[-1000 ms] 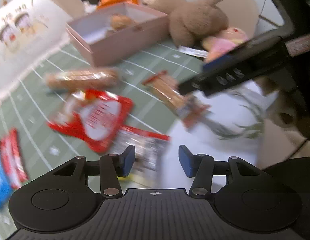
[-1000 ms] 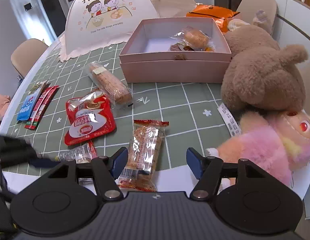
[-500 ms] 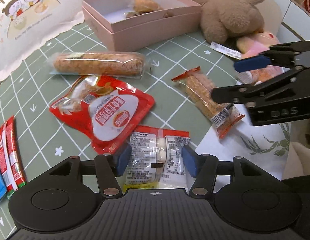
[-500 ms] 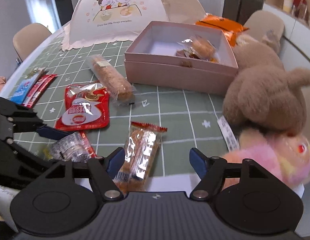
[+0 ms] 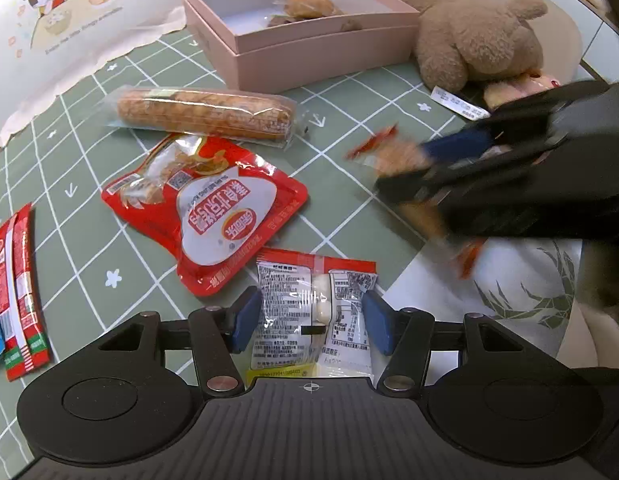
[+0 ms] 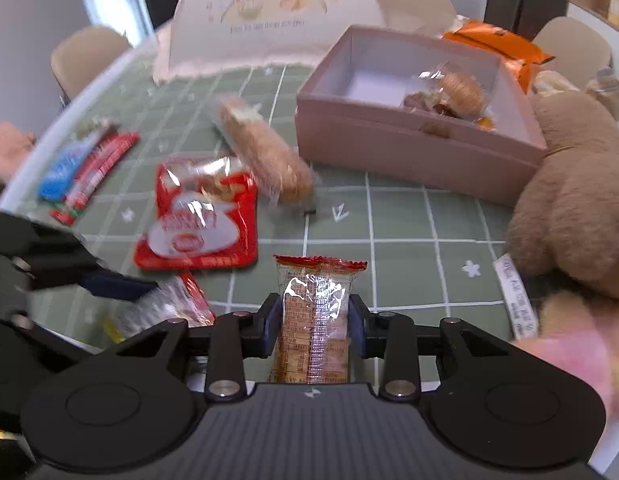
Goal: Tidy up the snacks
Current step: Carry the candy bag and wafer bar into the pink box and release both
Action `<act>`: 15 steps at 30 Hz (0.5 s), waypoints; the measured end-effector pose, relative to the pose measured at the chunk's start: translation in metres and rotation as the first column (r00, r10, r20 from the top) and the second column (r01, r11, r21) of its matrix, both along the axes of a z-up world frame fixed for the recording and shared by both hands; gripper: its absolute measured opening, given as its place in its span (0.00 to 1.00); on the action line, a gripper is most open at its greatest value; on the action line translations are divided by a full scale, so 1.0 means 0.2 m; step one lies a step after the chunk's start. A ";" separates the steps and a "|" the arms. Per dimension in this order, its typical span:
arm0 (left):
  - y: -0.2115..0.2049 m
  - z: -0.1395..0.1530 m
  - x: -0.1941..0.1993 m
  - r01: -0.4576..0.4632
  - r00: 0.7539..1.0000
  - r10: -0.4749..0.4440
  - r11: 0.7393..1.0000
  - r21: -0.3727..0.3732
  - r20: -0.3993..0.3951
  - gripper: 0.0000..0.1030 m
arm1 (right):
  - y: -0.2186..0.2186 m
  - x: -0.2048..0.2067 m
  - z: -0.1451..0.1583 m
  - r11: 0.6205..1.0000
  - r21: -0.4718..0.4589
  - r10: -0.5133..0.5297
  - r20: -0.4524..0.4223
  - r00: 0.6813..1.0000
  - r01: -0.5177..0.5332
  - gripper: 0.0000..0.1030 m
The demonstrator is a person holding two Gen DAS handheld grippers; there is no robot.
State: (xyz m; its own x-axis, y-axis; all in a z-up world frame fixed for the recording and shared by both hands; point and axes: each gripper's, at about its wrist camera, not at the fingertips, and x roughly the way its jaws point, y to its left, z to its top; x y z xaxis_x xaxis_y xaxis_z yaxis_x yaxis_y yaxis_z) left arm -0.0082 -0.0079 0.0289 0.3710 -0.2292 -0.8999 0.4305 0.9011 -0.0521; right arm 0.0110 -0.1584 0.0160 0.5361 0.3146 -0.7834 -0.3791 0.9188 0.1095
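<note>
On the green checked surface (image 5: pixel 349 208) a pink box (image 6: pixel 409 152) is holding wrapped pastries (image 6: pixel 457 94). The right claw (image 6: pixel 314 326) is gripping a cracker packet (image 6: pixel 314 312); the left claw (image 5: pixel 311 320) is straddling, half open, a clear packet (image 5: pixel 309 312).

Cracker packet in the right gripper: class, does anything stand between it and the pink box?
Nothing visible does. The right gripper grips the cracker packet; only bare green tablecloth separates it from the open pink box. The brown plush sits off to one side.
</note>
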 end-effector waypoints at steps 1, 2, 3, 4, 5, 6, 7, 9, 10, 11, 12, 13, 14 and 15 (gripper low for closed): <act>0.00 0.00 -0.01 0.007 1.000 -0.007 1.000 0.008 0.006 0.60 | -0.03 -0.01 0.05 1.000 0.030 -0.010 0.011 1.000 0.009 0.34; -0.01 0.00 -0.02 0.021 1.000 -0.021 1.000 0.021 0.019 0.61 | -0.07 -0.02 0.10 0.998 0.060 -0.018 0.026 1.000 0.017 0.34; -0.03 -0.01 -0.03 0.038 0.999 -0.040 0.999 0.038 0.036 0.61 | -0.11 -0.03 0.16 0.996 0.084 -0.029 0.051 0.998 0.025 0.34; -0.04 -0.01 -0.05 0.054 0.997 -0.057 0.997 0.055 0.051 0.62 | -0.14 -0.04 0.21 0.996 0.087 -0.041 0.080 0.996 0.034 0.34; -0.05 -0.01 -0.06 0.060 0.996 -0.065 0.996 0.064 0.065 0.62 | -0.17 -0.04 0.27 0.996 0.078 -0.056 0.117 0.992 0.047 0.34; -0.04 -0.01 -0.06 0.046 0.997 -0.049 0.997 0.056 0.063 0.62 | -0.21 -0.04 0.33 0.995 0.075 -0.074 0.154 0.985 0.063 0.34; -0.04 -0.01 -0.06 0.032 0.997 -0.034 0.999 0.044 0.063 0.60 | -0.24 -0.04 0.37 0.994 0.085 -0.087 0.171 0.981 0.073 0.34; -0.01 0.00 -0.05 0.008 0.998 -0.009 1.000 0.018 0.055 0.55 | -0.33 -0.04 0.46 0.987 0.130 -0.123 0.195 0.973 0.098 0.34; 0.00 0.02 -0.04 -0.008 0.999 0.008 1.000 -0.010 0.042 0.53 | -0.38 -0.04 0.50 0.983 0.148 -0.139 0.205 0.969 0.110 0.34; 0.01 0.04 -0.04 -0.016 0.999 0.018 0.999 -0.038 0.037 0.53 | -0.42 -0.04 0.53 0.979 0.157 -0.163 0.220 0.962 0.130 0.34; 0.02 0.08 -0.03 -0.020 0.999 0.023 0.998 -0.062 0.046 0.52 | -0.45 -0.05 0.55 0.977 0.150 -0.181 0.235 0.955 0.148 0.34; 0.02 0.13 -0.04 -0.017 0.997 0.023 0.996 -0.083 0.076 0.52 | -0.47 -0.06 0.56 0.976 0.131 -0.201 0.254 0.946 0.172 0.34; 0.02 0.20 -0.04 -0.011 0.994 0.022 0.995 -0.104 0.109 0.52 | -0.49 -0.06 0.56 0.975 0.117 -0.215 0.263 0.941 0.190 0.34; 0.03 0.27 -0.02 -0.005 0.989 0.024 0.991 -0.135 0.145 0.52 | -0.50 -0.07 0.55 0.973 0.106 -0.228 0.262 0.938 0.207 0.34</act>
